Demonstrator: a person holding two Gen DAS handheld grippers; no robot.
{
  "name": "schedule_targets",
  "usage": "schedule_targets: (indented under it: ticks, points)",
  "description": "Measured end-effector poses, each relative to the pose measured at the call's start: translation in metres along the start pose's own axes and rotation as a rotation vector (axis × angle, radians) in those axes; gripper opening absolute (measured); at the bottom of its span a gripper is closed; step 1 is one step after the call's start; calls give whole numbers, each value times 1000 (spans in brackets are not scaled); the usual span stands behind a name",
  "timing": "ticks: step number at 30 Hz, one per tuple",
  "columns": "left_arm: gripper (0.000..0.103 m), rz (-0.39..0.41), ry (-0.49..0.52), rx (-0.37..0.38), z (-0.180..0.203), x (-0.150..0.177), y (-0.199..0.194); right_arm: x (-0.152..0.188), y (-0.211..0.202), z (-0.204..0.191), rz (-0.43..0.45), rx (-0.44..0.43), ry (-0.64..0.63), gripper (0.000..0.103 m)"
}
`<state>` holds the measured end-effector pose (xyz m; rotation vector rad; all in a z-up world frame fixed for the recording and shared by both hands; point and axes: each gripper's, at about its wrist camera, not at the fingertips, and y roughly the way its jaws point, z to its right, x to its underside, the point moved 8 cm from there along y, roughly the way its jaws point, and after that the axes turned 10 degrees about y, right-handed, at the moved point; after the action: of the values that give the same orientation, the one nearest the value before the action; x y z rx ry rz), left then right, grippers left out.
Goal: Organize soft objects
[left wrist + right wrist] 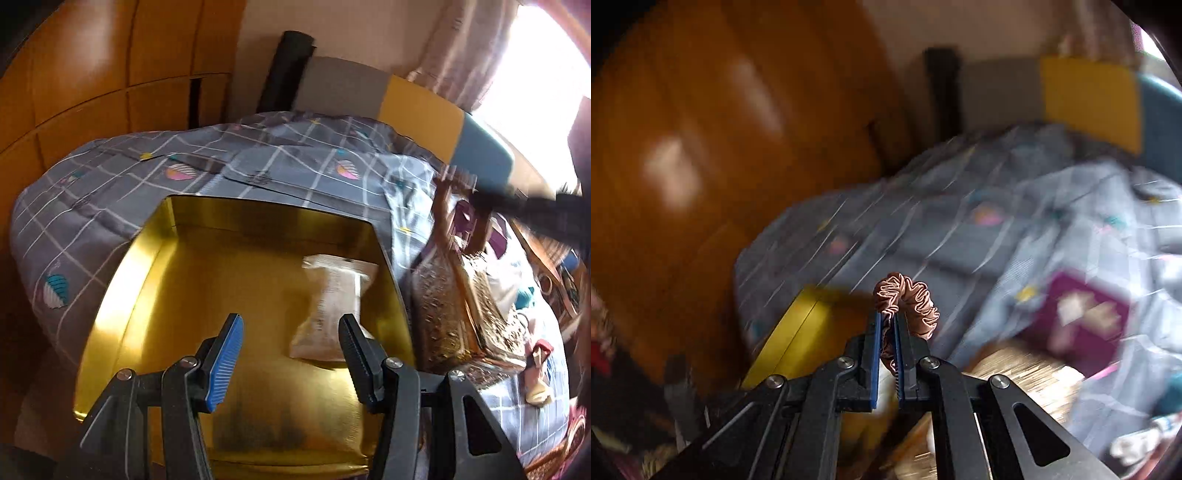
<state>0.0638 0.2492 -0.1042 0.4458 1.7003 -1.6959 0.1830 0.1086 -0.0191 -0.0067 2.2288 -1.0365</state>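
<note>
A gold tin box (155,295) lies open on the grey patterned bedspread (110,206). A white soft packet (332,302) lies inside it at the right. My left gripper (291,332) is open and empty, held over the box's near part. My right gripper (886,317) is shut on a pink-brown satin scrunchie (908,299) and holds it in the air above the bed, right of the gold box (790,339), which is blurred in that view.
A glittery gold bag (454,306) lies right of the box with small items beyond it. A purple box (1082,325) sits on the bedspread. A wooden wardrobe (92,74) stands at the left, and coloured headboard panels (421,107) at the back.
</note>
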Motion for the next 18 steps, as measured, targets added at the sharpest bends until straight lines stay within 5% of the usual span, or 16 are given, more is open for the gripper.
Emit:
schedule_targets:
  ticks: [10, 14, 18]
  points:
    - [54, 16, -17, -19, -12, -2, -5, 69, 73, -21, -175, 64, -33, 12]
    - [54, 17, -16, -13, -10, -2, -6, 75, 72, -19, -153, 69, -36, 39]
    - [54, 20, -8, -3, -5, -2, -7, 75, 63, -25, -109, 80, -62, 43]
